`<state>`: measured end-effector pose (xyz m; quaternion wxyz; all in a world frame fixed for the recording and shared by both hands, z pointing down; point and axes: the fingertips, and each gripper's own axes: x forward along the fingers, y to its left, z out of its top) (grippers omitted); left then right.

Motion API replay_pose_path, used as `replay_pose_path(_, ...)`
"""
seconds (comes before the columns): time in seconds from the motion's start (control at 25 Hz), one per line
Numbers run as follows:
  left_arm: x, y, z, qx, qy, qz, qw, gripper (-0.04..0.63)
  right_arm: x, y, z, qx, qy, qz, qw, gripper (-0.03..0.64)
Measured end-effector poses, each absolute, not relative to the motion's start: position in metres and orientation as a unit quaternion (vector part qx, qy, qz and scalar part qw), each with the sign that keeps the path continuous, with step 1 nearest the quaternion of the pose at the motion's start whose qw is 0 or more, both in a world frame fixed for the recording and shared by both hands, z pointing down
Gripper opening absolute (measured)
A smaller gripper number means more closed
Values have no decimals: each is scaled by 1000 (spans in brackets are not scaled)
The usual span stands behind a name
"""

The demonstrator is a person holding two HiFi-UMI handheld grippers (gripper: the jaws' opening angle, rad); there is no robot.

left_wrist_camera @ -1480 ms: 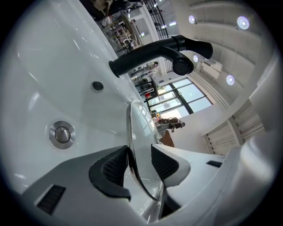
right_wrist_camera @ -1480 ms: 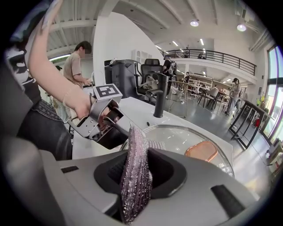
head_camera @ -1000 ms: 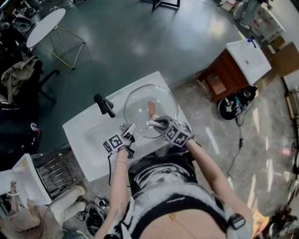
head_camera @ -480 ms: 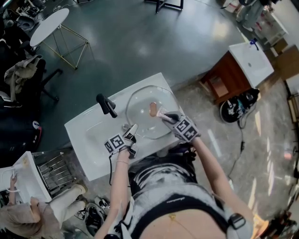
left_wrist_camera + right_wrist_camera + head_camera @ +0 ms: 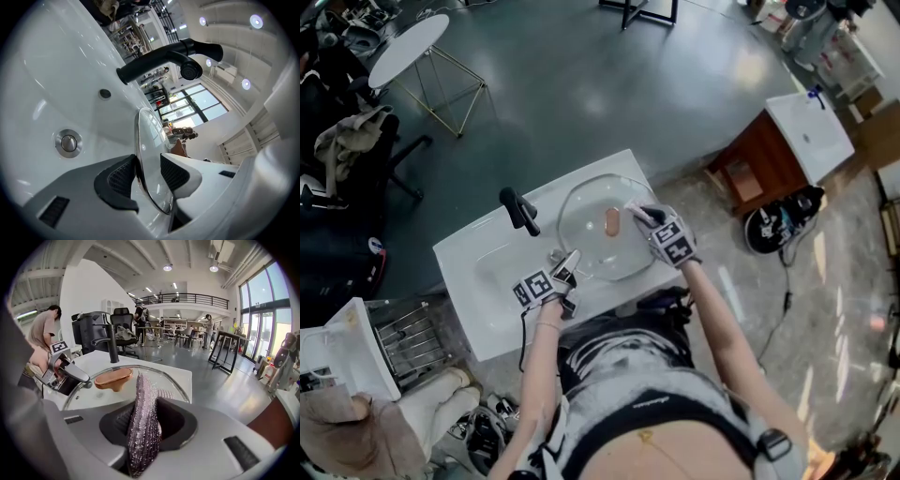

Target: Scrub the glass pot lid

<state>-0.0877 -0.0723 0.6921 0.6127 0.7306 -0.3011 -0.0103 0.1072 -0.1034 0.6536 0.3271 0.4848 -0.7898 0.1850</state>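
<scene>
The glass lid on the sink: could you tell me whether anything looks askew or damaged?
Nothing stands out. The glass lid lies knob up on the sink, with no crack or spill showing. The left gripper clamps its near rim, and the right gripper holds a scrubbing cloth at its right side.

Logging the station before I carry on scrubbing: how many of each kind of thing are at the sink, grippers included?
glass pot lid: 1
scrubbing cloth: 1
faucet: 1
sink: 1
drain plug: 1
grippers: 2, the left gripper and the right gripper
Total: 7
</scene>
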Motion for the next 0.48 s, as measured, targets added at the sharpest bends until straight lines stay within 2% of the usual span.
replay_pose_path(0.48, -89, -72, 693, 730, -304, -14, 611, 167, 106, -98, 652, 496, -783, 185, 328, 98)
